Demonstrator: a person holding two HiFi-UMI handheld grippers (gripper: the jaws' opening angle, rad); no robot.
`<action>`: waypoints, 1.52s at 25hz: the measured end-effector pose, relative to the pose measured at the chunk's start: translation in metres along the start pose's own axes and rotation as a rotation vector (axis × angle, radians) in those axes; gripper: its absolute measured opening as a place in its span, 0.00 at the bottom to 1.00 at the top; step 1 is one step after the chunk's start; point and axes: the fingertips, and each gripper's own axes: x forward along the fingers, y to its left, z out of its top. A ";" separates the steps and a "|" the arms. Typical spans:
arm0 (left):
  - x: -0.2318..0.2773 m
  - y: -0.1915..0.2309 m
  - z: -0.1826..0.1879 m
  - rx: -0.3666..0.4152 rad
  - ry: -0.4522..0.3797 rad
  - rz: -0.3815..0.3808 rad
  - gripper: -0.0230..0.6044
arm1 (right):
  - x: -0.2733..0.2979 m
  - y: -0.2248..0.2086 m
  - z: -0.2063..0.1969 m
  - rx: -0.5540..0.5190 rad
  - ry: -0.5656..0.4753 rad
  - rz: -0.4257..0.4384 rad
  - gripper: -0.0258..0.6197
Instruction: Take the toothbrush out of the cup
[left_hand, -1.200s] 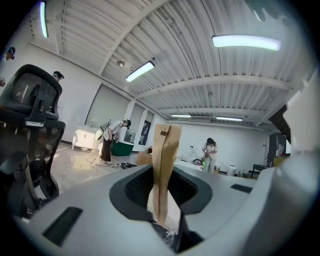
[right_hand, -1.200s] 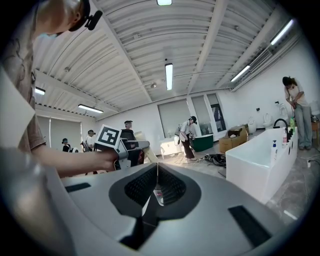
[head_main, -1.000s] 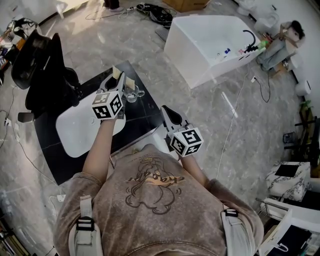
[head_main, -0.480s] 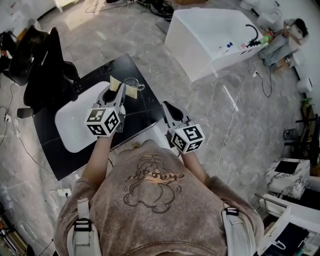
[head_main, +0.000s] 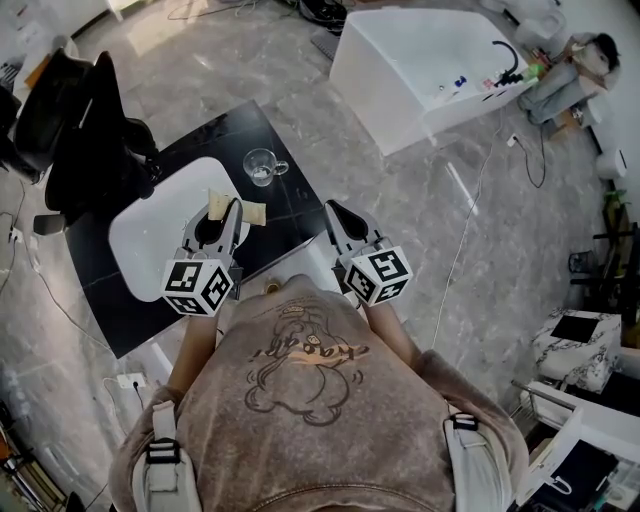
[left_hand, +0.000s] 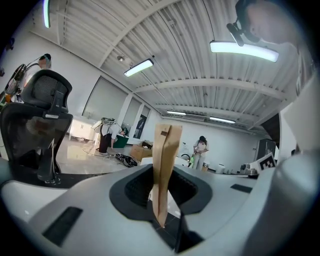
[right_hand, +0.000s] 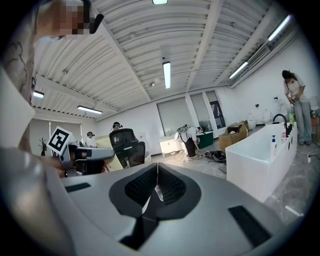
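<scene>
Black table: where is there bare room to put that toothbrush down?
The white tray, left of the left tongs, is bare; so is the black table between glass cup and office chair. Crowded: the near edge, by the right tongs.

A clear glass cup (head_main: 261, 166) stands on the far part of a black square table (head_main: 292, 218), just beyond a white oval basin (head_main: 150, 240) set in its left half. Nearer than the cup and well apart from it, the left gripper (head_main: 232, 207) holds a tan flat-handled toothbrush (head_main: 253, 212) crosswise over the basin's right rim. The right gripper (head_main: 334, 212) is at the table's right edge. A black mesh office chair (head_main: 85, 140) stands left of the table, and a white bathtub (head_main: 420, 60) stands far right.
</scene>
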 end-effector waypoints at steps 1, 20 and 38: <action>-0.002 -0.001 -0.002 -0.002 0.001 0.002 0.18 | -0.001 0.000 -0.001 0.000 0.001 0.002 0.07; -0.003 -0.007 -0.012 -0.012 0.009 -0.011 0.18 | -0.005 0.013 -0.005 -0.008 0.002 0.048 0.07; -0.008 -0.007 -0.012 -0.025 0.011 -0.007 0.18 | -0.004 0.025 -0.006 -0.017 0.008 0.083 0.07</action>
